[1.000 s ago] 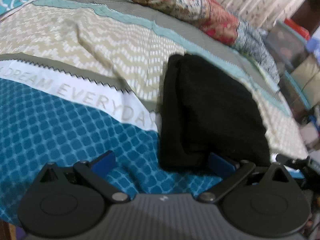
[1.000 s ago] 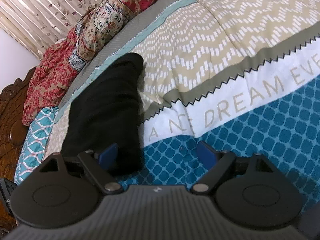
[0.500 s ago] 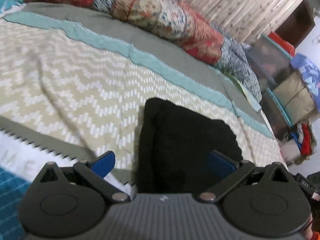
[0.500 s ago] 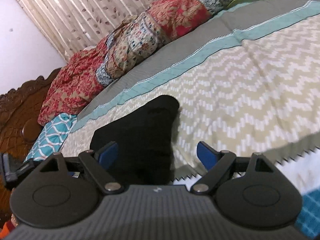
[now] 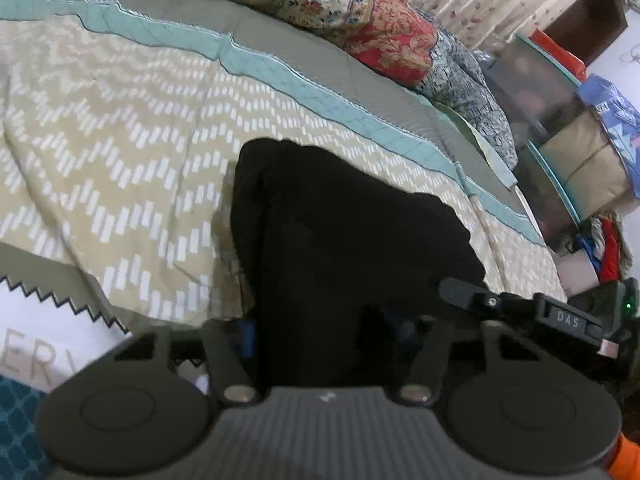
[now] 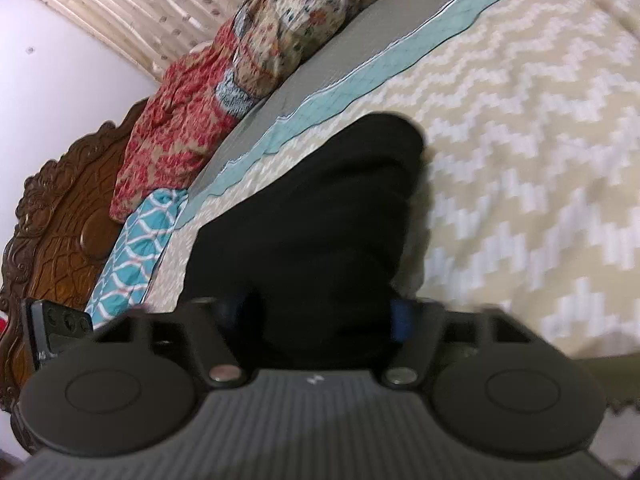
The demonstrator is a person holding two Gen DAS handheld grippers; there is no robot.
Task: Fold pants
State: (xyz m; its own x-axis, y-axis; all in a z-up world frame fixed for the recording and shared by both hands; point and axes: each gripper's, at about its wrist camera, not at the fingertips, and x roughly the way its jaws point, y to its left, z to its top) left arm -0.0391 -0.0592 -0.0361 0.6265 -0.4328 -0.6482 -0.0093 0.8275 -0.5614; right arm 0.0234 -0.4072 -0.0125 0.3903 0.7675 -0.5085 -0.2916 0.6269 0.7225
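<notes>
The black pants (image 5: 340,220) lie folded into a thick bundle on the patterned quilt (image 5: 120,152). My left gripper (image 5: 324,332) straddles the bundle's near end at one side. Its jaws are closing, and the blue pads (image 5: 246,338) touch the cloth that fills the gap. In the right wrist view the same pants (image 6: 320,208) run away from my right gripper (image 6: 318,316), whose jaws are also closing, with bunched black cloth between the pads (image 6: 400,320). The near edge of the pants is hidden under both grippers.
Floral pillows (image 5: 360,12) line the far side of the bed. A carved wooden headboard (image 6: 68,216) stands at one end, and storage boxes (image 5: 560,128) with piled clothes at the other. Part of the other gripper (image 5: 520,308) shows at the right of the left wrist view.
Both grippers have moved forward over the blue part of the quilt to the pants' near end. Their jaws have narrowed from wide open onto the black cloth.
</notes>
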